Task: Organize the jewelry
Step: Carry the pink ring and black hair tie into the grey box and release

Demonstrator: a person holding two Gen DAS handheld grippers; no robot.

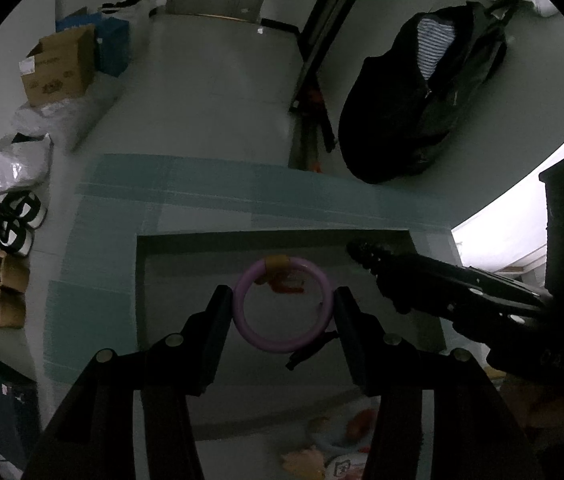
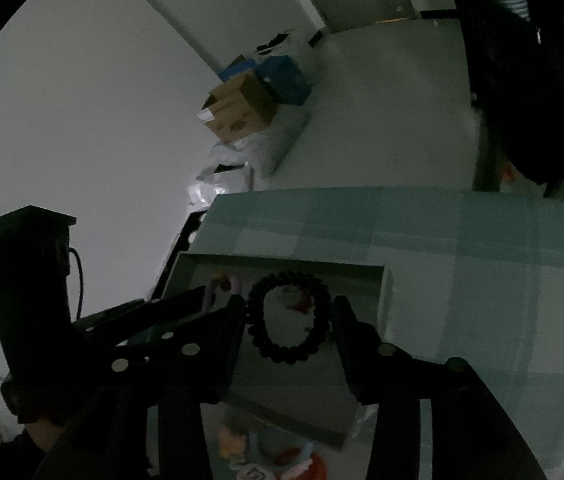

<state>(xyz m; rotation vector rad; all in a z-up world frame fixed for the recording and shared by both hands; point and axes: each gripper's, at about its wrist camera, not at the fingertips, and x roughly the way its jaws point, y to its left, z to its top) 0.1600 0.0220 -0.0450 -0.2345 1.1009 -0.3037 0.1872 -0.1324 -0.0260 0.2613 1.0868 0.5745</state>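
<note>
Dim, murky frames, fisheye-warped edges

Surface: table under a teal plaid cloth, pale bands crossing darker squares.
On it: shallow grey open box, set at the near edge.
Also on it: small colourful items, blurred, just in front of the box.

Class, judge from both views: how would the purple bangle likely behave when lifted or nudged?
The purple bangle looks like one smooth solid ring, so probably stiff and slippery. Being round, it may roll if stood on edge. The black bead bracelet looks made of separate beads, so it would likely flex more.
</note>
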